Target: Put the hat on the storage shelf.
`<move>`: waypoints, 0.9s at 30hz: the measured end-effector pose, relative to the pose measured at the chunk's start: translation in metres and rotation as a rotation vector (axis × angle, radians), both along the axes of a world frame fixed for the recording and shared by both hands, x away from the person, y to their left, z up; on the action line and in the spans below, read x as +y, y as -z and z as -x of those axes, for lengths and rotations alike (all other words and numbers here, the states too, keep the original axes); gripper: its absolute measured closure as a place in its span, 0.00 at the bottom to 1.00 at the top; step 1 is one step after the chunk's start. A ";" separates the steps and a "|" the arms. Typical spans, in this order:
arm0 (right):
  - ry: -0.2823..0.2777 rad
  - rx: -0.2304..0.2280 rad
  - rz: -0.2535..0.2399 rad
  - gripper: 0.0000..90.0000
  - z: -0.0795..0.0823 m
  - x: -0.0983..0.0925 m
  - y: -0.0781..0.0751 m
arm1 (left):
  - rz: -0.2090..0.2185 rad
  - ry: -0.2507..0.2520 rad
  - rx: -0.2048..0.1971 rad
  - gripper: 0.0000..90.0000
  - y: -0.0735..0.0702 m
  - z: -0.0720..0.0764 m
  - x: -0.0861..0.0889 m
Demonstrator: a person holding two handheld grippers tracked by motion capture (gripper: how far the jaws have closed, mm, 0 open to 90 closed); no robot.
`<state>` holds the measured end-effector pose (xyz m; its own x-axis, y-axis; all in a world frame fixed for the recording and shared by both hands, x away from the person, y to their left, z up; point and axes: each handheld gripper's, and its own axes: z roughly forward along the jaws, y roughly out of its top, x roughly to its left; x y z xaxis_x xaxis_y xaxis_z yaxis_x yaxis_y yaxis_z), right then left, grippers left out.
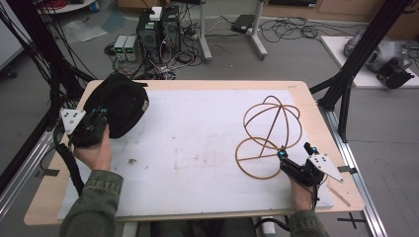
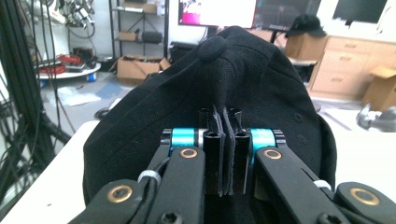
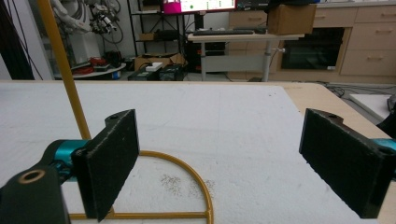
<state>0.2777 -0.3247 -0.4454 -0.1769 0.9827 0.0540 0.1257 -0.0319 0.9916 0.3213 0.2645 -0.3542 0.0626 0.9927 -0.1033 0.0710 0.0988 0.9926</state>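
A black cap (image 1: 118, 102) hangs at the table's left edge, and my left gripper (image 1: 101, 114) is shut on its fabric. In the left gripper view the jaws pinch a fold of the cap (image 2: 243, 79) between their pads, with the cap's top button just above. A wooden wire-frame stand (image 1: 269, 131) made of rings stands on the white mat at the right. My right gripper (image 1: 295, 149) rests beside the stand's base ring, open. In the right gripper view its pads (image 3: 112, 163) stand wide apart over the base ring (image 3: 187, 172), with nothing between them.
A white mat (image 1: 197, 143) covers most of the wooden table (image 1: 301, 89). Black frame posts (image 1: 365, 44) stand at both sides. Computers and cables (image 1: 158, 34) lie on the floor beyond the far edge. The right gripper view shows a desk (image 3: 243, 37) and cabinets behind the table.
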 end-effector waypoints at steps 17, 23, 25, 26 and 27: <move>0.000 -0.005 0.010 0.13 -0.001 0.001 0.000 | -0.006 0.058 -0.095 0.97 -0.034 0.020 -0.009; 0.001 -0.004 0.007 0.13 -0.001 0.001 -0.001 | -0.009 0.091 -0.120 0.97 -0.043 0.024 -0.014; 0.000 -0.006 0.007 0.13 -0.001 0.001 -0.001 | -0.009 0.097 -0.127 0.97 -0.045 0.026 -0.016; 0.001 -0.004 0.006 0.13 -0.001 0.001 -0.001 | -0.008 0.101 -0.133 0.97 -0.047 0.027 -0.017; 0.001 -0.004 0.006 0.13 -0.001 0.001 -0.001 | -0.010 0.105 -0.138 0.97 -0.048 0.027 -0.018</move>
<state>0.2789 -0.3238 -0.4446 -0.1762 0.9832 0.0470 0.1214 -0.0257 0.9923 0.2939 0.2460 -0.3065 0.1785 0.9809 -0.0768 -0.0568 0.0882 0.9945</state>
